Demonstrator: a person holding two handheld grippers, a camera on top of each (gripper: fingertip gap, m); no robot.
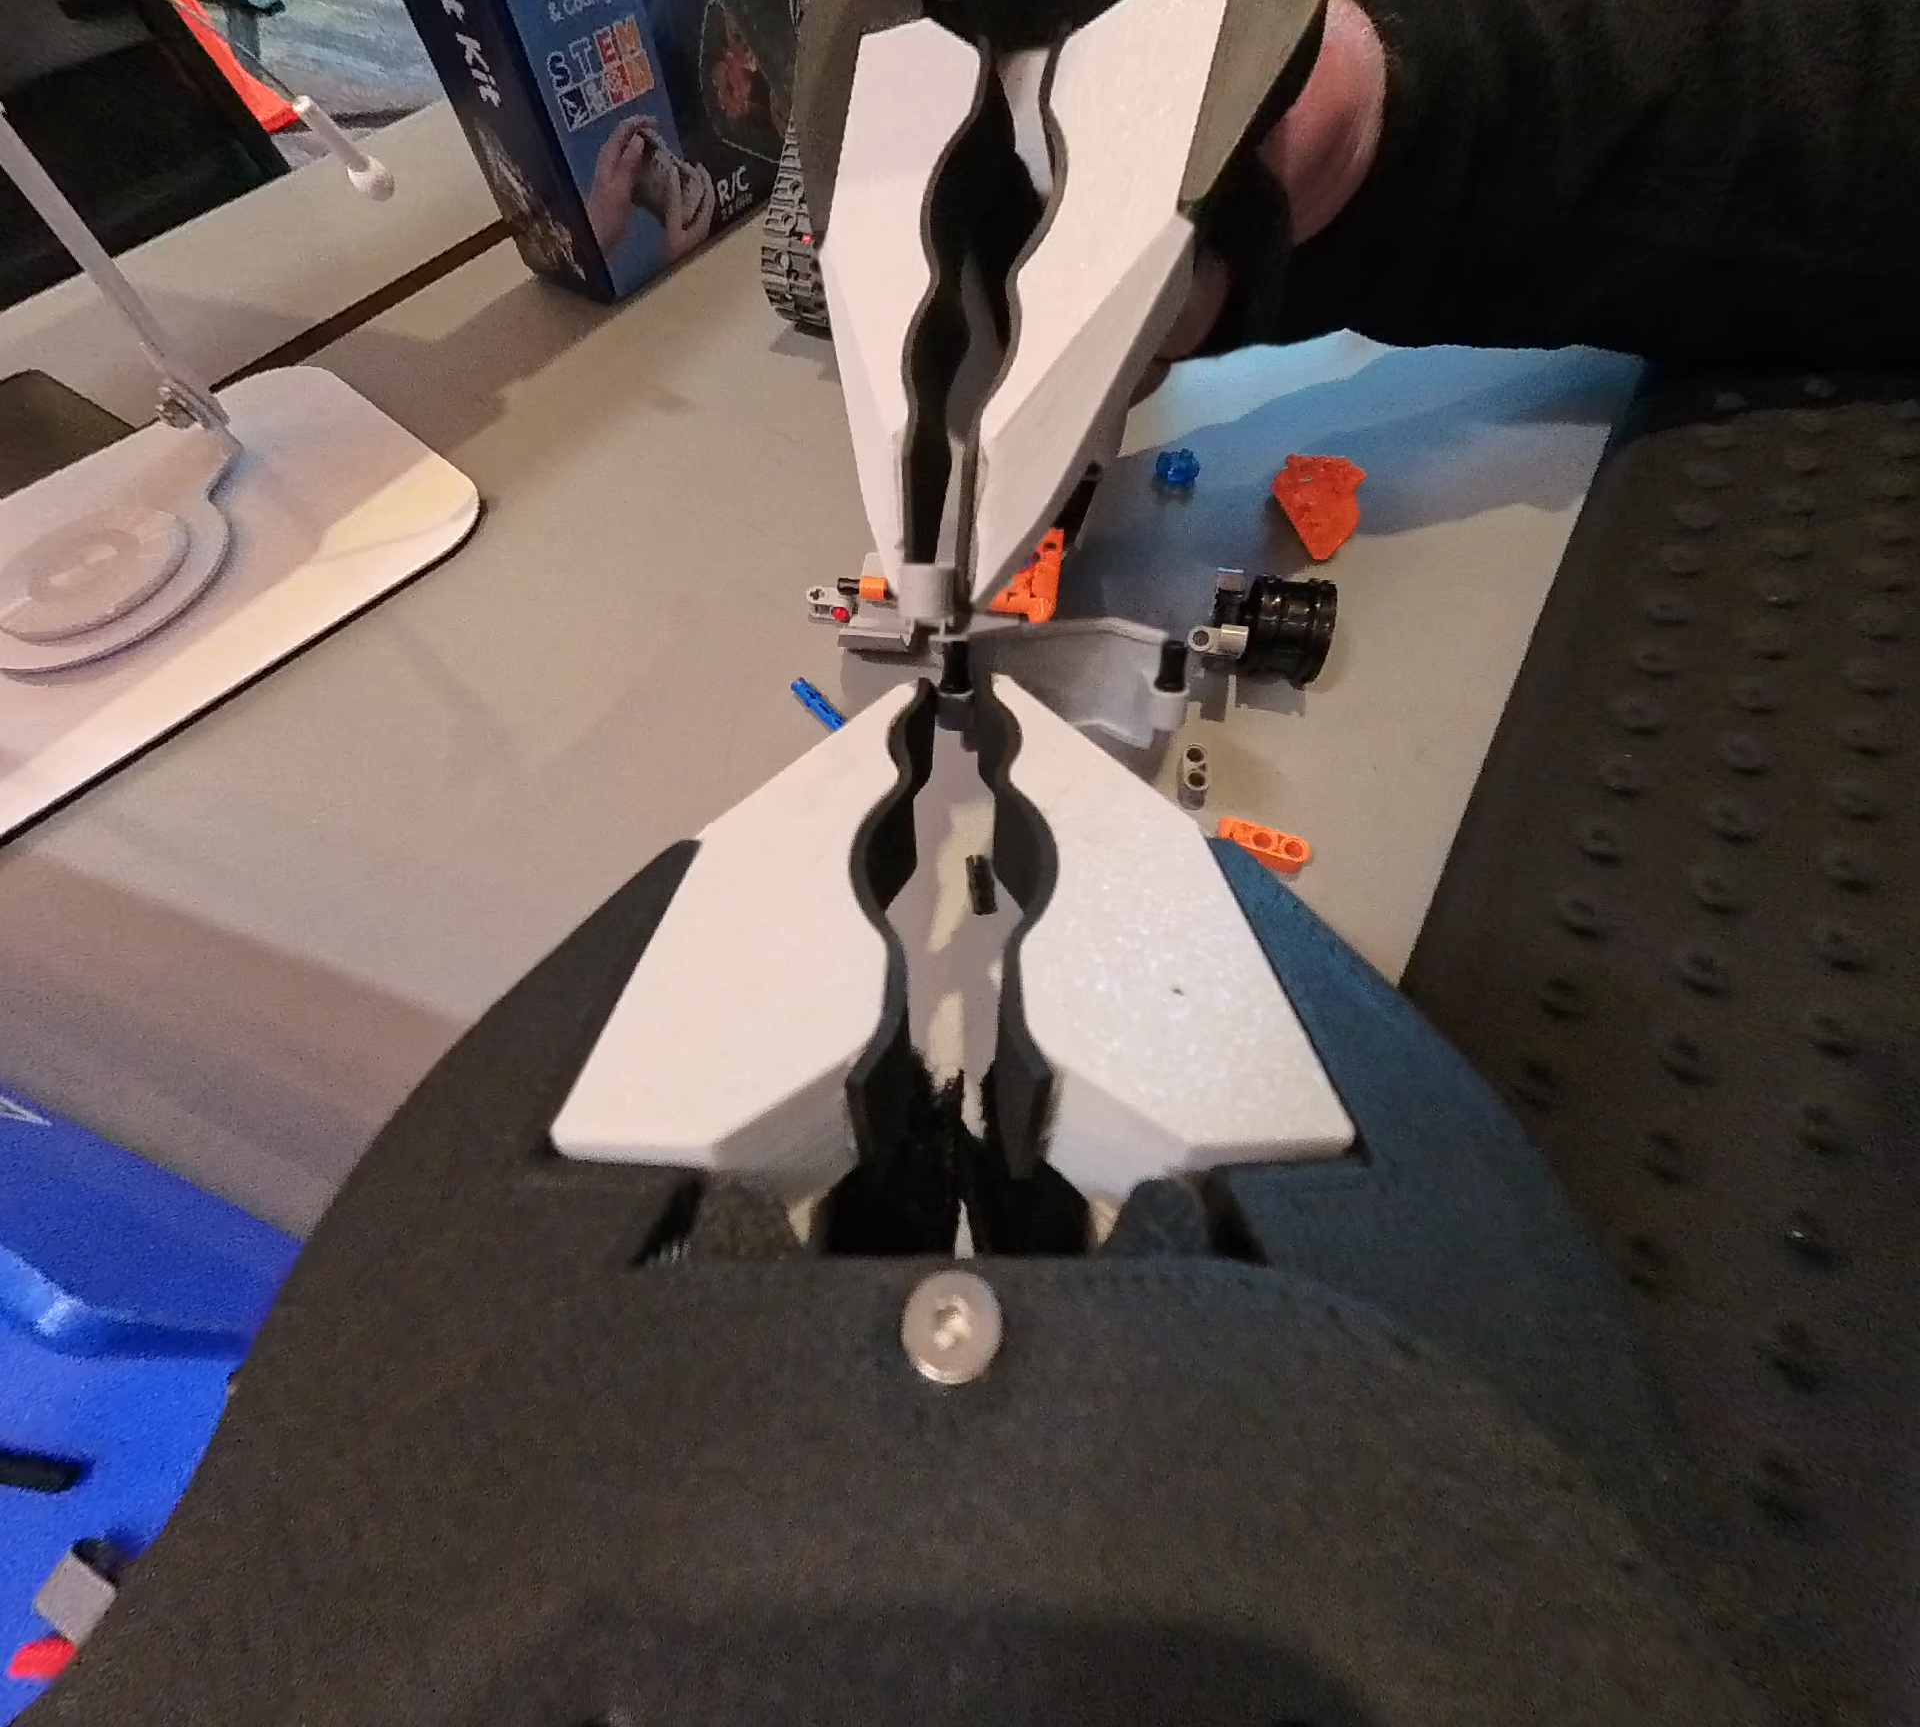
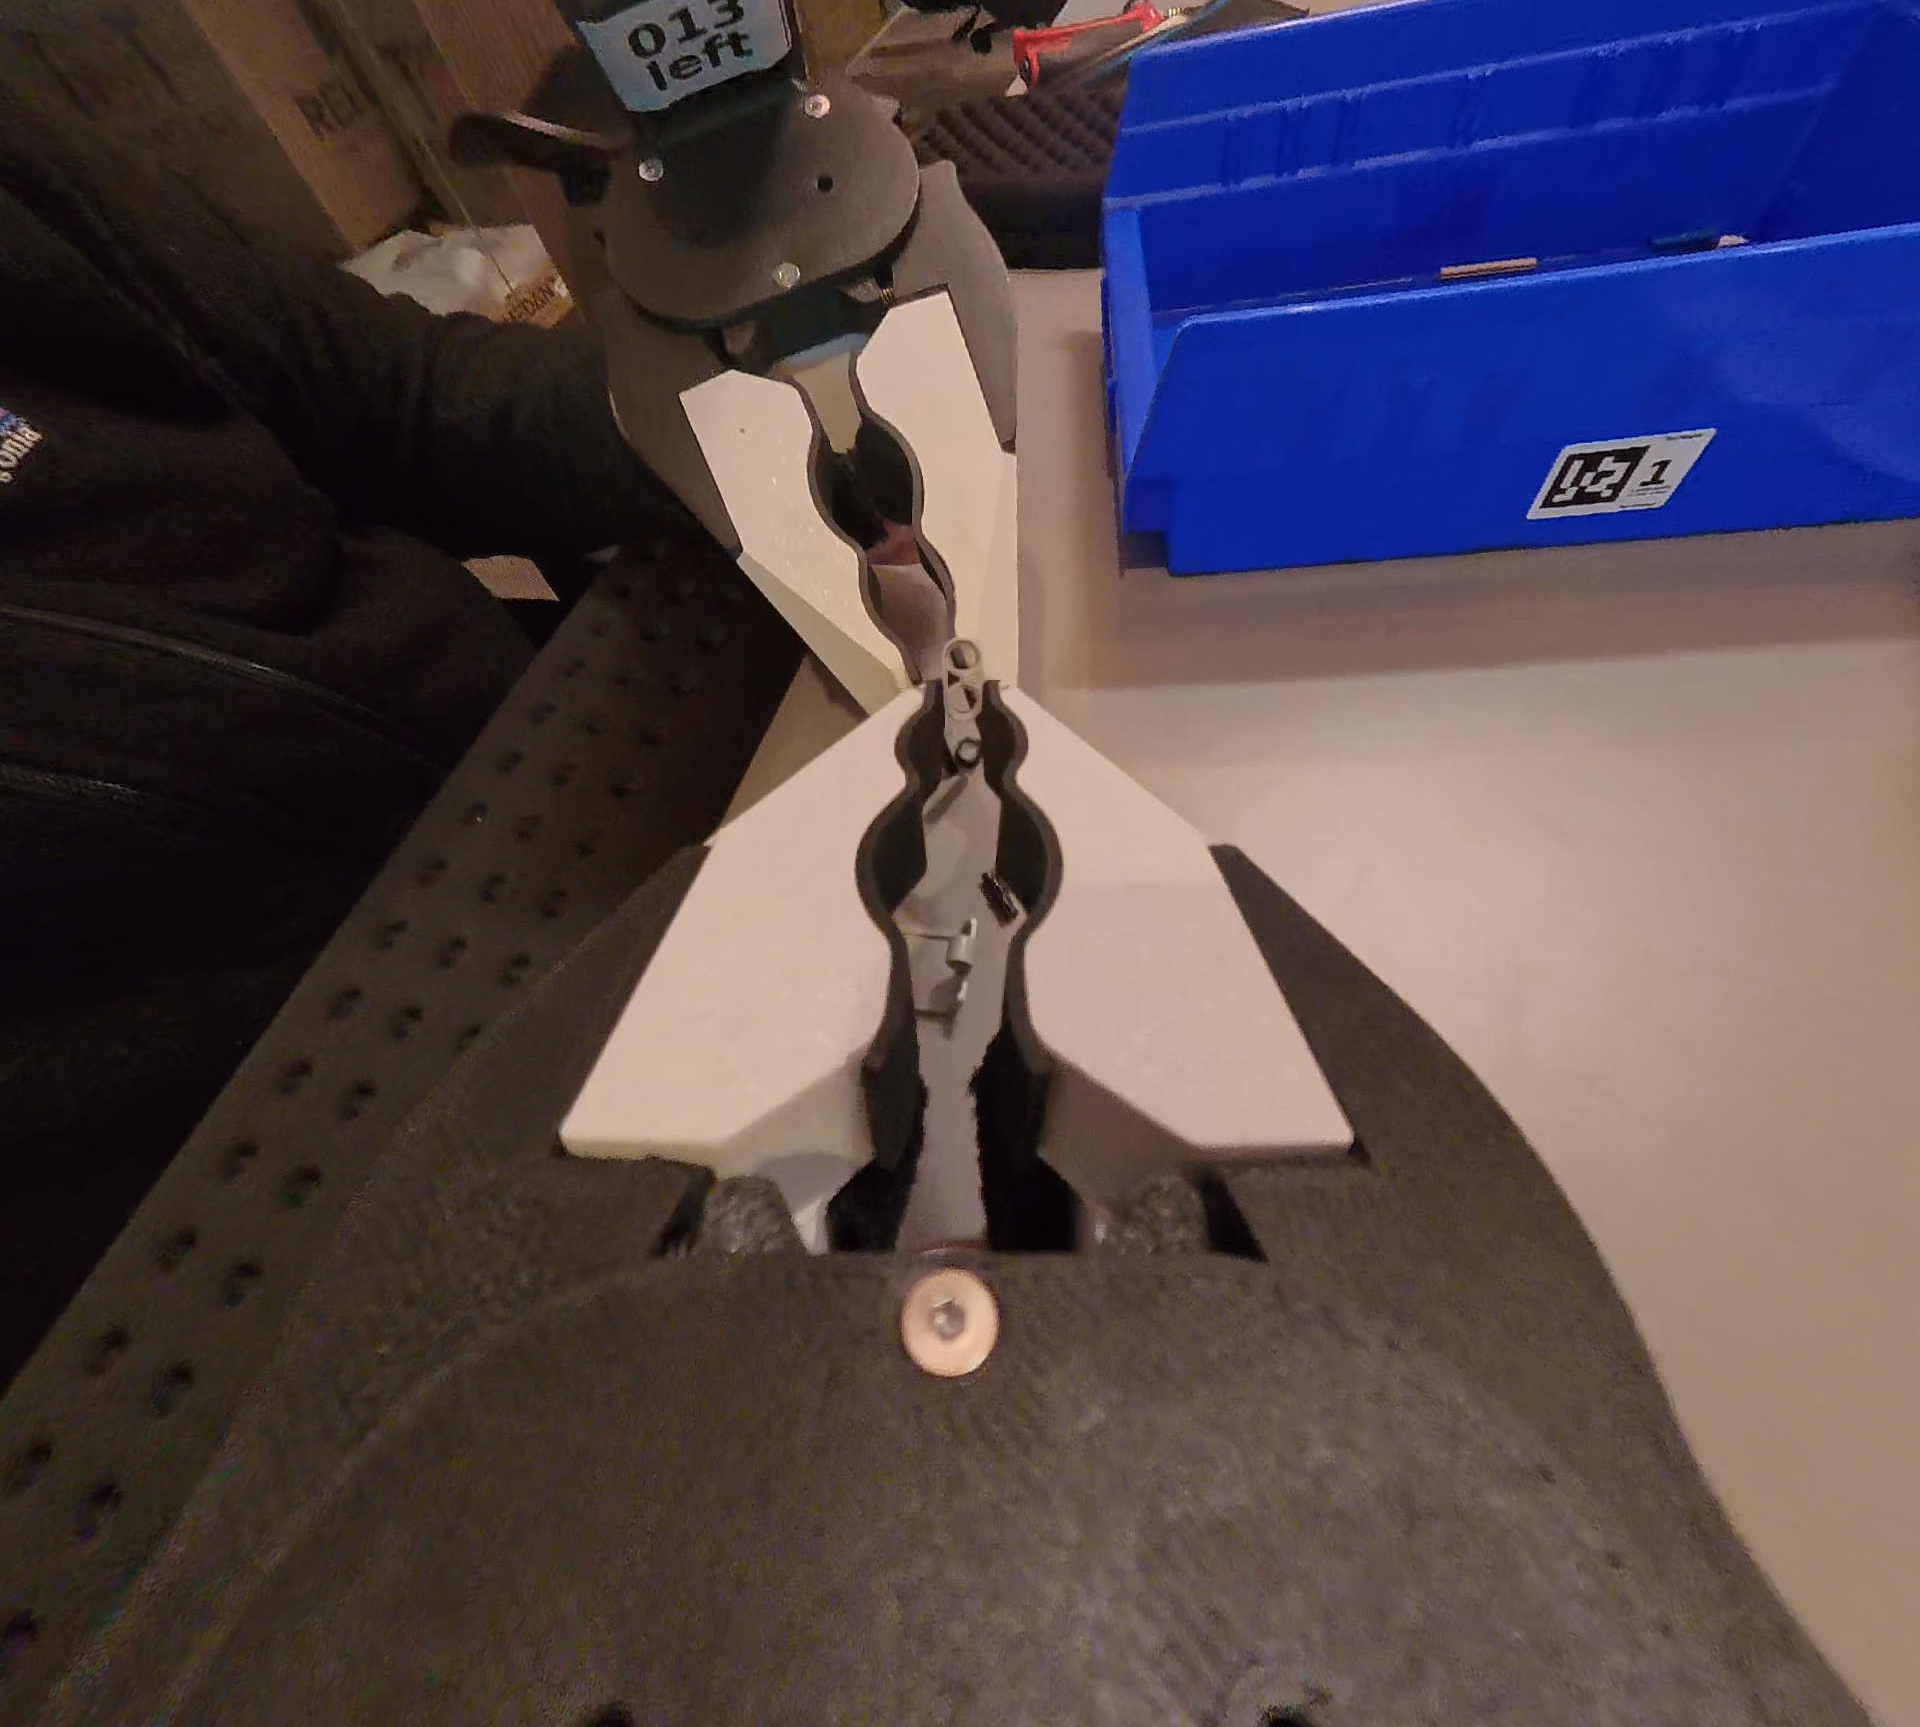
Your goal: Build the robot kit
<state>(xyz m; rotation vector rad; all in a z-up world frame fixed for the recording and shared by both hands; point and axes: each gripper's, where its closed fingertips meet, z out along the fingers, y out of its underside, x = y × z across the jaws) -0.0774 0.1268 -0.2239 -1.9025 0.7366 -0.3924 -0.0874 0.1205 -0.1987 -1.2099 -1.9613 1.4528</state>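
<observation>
Your left gripper (image 1: 954, 690) pinches a black pin (image 1: 954, 671) while your right gripper (image 1: 943, 607), at twelve o'clock, clamps the grey beam (image 2: 962, 690) it points into, so any tilt could jam or drop the pin among loose bricks (image 1: 1317, 501).

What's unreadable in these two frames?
- Left wrist view: tracked model, mostly hidden behind right gripper.
- Left wrist view: blue bin, cut off by the corner; contents blurred.
- Right wrist view: left gripper's black pin, hidden behind grey connector and fingertips.
</observation>
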